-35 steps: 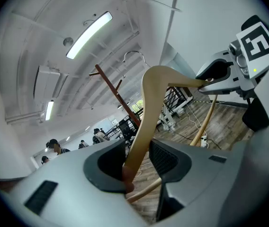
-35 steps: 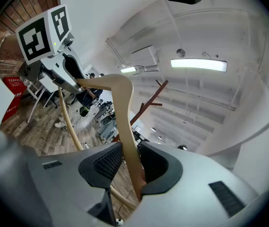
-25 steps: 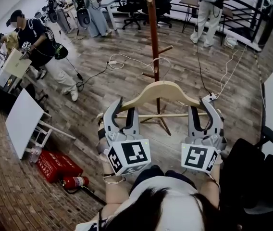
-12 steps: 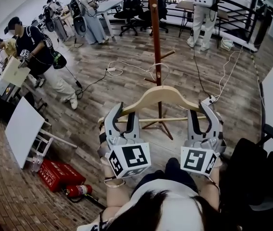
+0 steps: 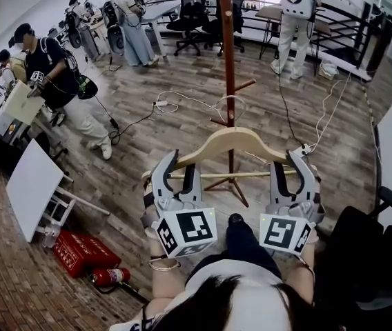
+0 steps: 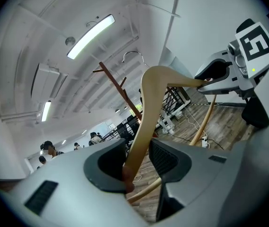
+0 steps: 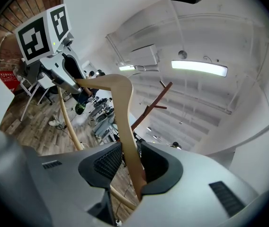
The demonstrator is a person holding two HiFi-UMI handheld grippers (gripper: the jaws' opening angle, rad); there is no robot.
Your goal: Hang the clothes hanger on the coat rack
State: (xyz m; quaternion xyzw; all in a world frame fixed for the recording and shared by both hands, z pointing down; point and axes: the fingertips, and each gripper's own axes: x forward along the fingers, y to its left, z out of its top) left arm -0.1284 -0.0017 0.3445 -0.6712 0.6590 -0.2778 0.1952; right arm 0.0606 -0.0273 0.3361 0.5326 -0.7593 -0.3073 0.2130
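Coat rack (image 5: pixel 228 61) upright on wood floor. Wooden clothes hanger (image 5: pixel 230 140) held level before its pole, hook beside pole. Left gripper (image 5: pixel 179 165) clamped on hanger's left end; right gripper (image 5: pixel 288 163) clamped on right end.

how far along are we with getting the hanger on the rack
Done: the wooden hanger is picked up, with the left gripper and the right gripper each clamped on one end. In hand: it is held roughly level in front of the coat rack. Left: its wire hook is on no peg yet, so it has to go onto one and be released.
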